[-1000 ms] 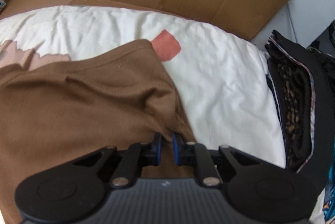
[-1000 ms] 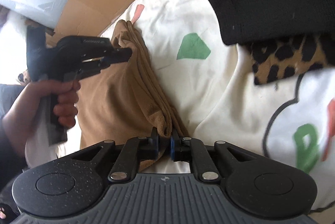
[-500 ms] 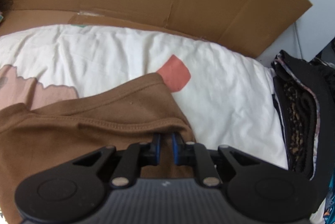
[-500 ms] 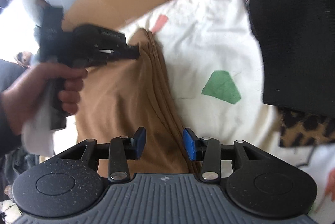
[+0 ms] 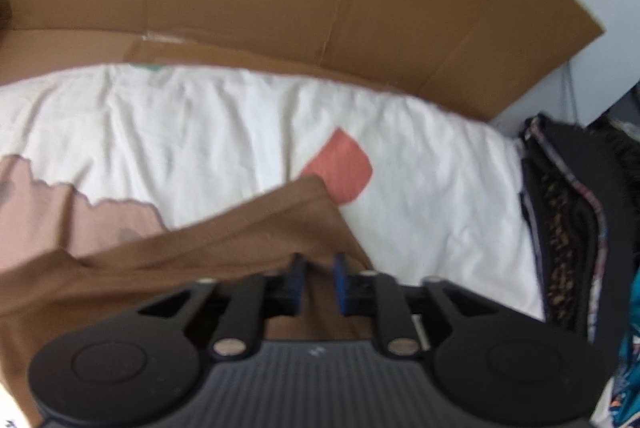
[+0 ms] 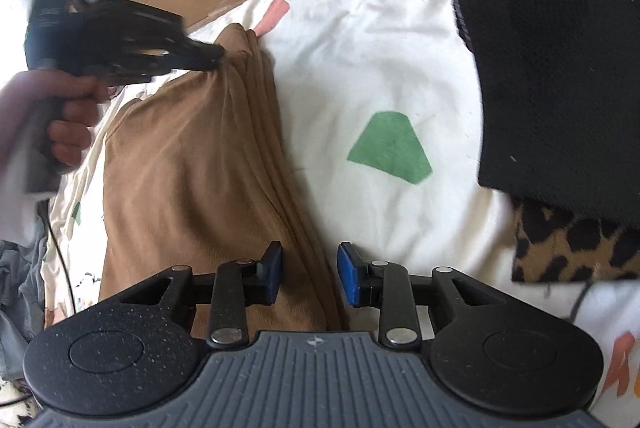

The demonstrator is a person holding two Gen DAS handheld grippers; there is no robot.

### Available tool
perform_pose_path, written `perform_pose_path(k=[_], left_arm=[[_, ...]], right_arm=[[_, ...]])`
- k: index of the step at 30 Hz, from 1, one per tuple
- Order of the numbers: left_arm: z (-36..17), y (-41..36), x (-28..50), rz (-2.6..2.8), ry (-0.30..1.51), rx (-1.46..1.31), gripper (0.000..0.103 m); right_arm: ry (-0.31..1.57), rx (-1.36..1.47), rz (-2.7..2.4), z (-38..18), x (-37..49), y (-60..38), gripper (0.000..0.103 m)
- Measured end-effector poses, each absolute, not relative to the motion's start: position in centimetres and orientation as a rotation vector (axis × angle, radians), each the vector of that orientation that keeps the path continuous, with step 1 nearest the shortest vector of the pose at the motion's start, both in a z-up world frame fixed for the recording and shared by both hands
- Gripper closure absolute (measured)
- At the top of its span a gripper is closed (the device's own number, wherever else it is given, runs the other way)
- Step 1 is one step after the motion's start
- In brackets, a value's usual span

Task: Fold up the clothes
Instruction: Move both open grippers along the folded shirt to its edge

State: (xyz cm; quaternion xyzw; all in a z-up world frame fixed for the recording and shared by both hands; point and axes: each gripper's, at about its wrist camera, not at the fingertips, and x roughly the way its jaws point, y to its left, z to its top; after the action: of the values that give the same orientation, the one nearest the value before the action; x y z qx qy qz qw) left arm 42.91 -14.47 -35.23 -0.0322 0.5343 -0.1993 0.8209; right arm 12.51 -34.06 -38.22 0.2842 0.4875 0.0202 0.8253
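A brown garment (image 5: pixel 200 268) lies folded on the white sheet, its layered edge running away from me in the right wrist view (image 6: pixel 192 168). My left gripper (image 5: pixel 318 280) hovers over the garment's far corner with its jaws opening; brown cloth shows in the gap, and the pads do not press it. From the right wrist view the left gripper (image 6: pixel 216 54) is blurred, its tips at that bunched corner, with a hand (image 6: pixel 68 108) on its handle. My right gripper (image 6: pixel 308 276) straddles the near folded edge, its jaws apart and closing slightly, pads off the cloth.
The white sheet (image 5: pixel 200 132) carries a red patch (image 5: pixel 344 172) and a green patch (image 6: pixel 392 148). Cardboard (image 5: pixel 320 8) stands behind it. A stack of dark and leopard-print clothes (image 5: pixel 572 228) lies at the right, with a black garment (image 6: pixel 560 48) on top.
Both grippers were shut on the brown cloth a second ago. The right one let go first, and the left has now parted its jaws and drawn back and up.
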Motion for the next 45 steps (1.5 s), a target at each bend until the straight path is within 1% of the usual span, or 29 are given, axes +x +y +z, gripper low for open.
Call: perform_pose_path(k=[4,8,12,14,15,21,25,27,29,30,34,38,40,45], left_arm=[[-33.0,-11.9,43.1,-0.417,1.122,-0.062,0.067],[-31.5,-8.3,43.2,-0.364,1.116,-0.048,0.061],[-30.5,-4.0,43.0,-0.28,1.12,-0.053,0.057],[-30.3,-2.0,42.8,-0.244,1.108,-0.043,0.05],[-30.4,-1.0,42.7,-0.226,1.107,-0.042,0.049],[-33.3,3.3,42.2,-0.132,1.144,-0.059,0.05],[-35.3,4.8,41.9,-0.151,1.164,-0.152,0.051],[-36.0,4.7,41.8,-0.162,1.161,-0.149,0.057],[-36.7,4.7,41.9,-0.166,1.156,-0.157,0.067],[-37.1,4.9,41.9,-0.165,1.149,-0.172,0.067],[-38.5,4.8,42.3,-0.18,1.139,-0.161,0.067],[-39.1,5.1,42.7,-0.186,1.139,-0.183,0.064],[-38.8,5.6,42.6,-0.178,1.143,-0.216,0.062],[-36.7,6.6,40.6,-0.186,1.14,-0.237,0.062]], right_arm=[[1.042,0.614,0.048,-37.7,12.3,-34.2,0.067],[1.008,0.634,0.042,-37.1,12.4,-34.7,0.065],[0.979,0.647,0.048,-36.3,13.6,-34.7,0.065],[0.966,0.64,0.057,-36.0,14.5,-34.2,0.065],[0.962,0.635,0.065,-35.8,14.9,-33.9,0.065],[0.975,0.525,0.093,-35.8,17.6,-31.9,0.065],[0.991,0.452,0.097,-35.8,18.6,-31.3,0.065],[0.996,0.436,0.105,-35.9,19.0,-31.2,0.065],[1.001,0.431,0.108,-36.1,19.6,-31.2,0.065],[1.004,0.431,0.11,-36.2,19.9,-31.2,0.065],[1.024,0.417,0.087,-36.7,21.0,-31.6,0.066],[1.04,0.411,0.062,-36.8,21.1,-32.5,0.066],[1.038,0.428,0.057,-36.7,20.8,-32.9,0.066],[1.023,0.503,0.072,-36.1,19.7,-33.3,0.066]])
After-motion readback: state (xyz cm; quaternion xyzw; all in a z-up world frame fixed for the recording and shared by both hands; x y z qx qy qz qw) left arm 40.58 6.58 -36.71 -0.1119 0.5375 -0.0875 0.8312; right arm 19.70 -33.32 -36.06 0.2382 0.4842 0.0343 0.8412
